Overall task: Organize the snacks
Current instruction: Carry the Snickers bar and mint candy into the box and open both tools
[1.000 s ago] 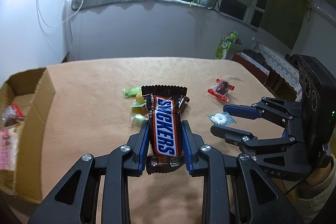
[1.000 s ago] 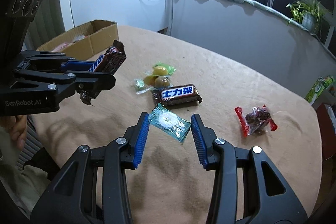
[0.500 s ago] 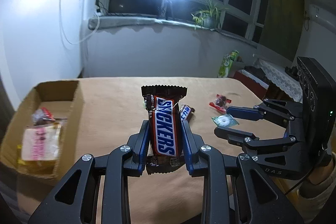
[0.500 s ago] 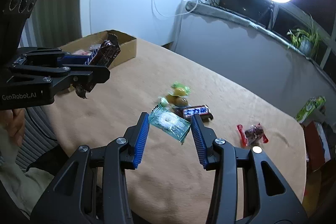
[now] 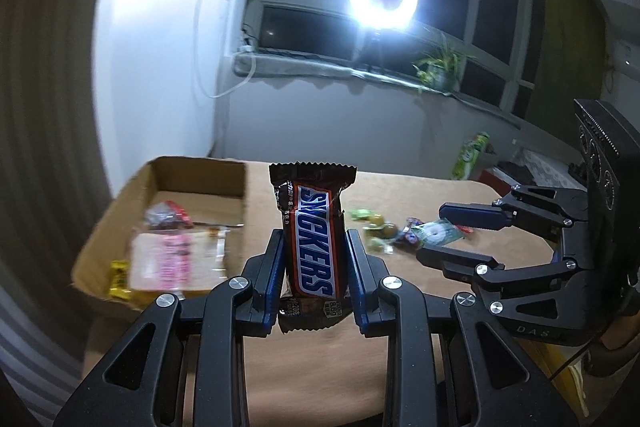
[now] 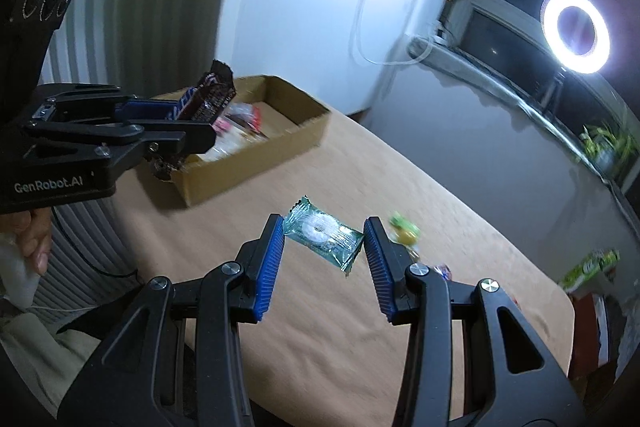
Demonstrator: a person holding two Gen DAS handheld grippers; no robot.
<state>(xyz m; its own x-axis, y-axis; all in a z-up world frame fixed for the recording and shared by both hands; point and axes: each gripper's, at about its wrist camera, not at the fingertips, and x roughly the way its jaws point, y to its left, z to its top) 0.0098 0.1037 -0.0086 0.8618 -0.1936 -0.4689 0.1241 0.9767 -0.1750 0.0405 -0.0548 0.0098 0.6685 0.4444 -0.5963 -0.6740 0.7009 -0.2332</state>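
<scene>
- Between your left gripper's blue pads, the Snickers bar stands upright, clamped at its lower half, up off the table.
- Left wrist view gives you the cardboard box's inside: a pink-printed packet, a red-wrapped candy, a yellow piece.
- Your right gripper pinches a clear green ring-candy wrapper by its ends, lifted clear of the tabletop.
- Right wrist view alone shows the bar's bottom end hanging just over the box's near corner.
- Loose candies lie on the table, well apart from the box; they're blurred.
</scene>
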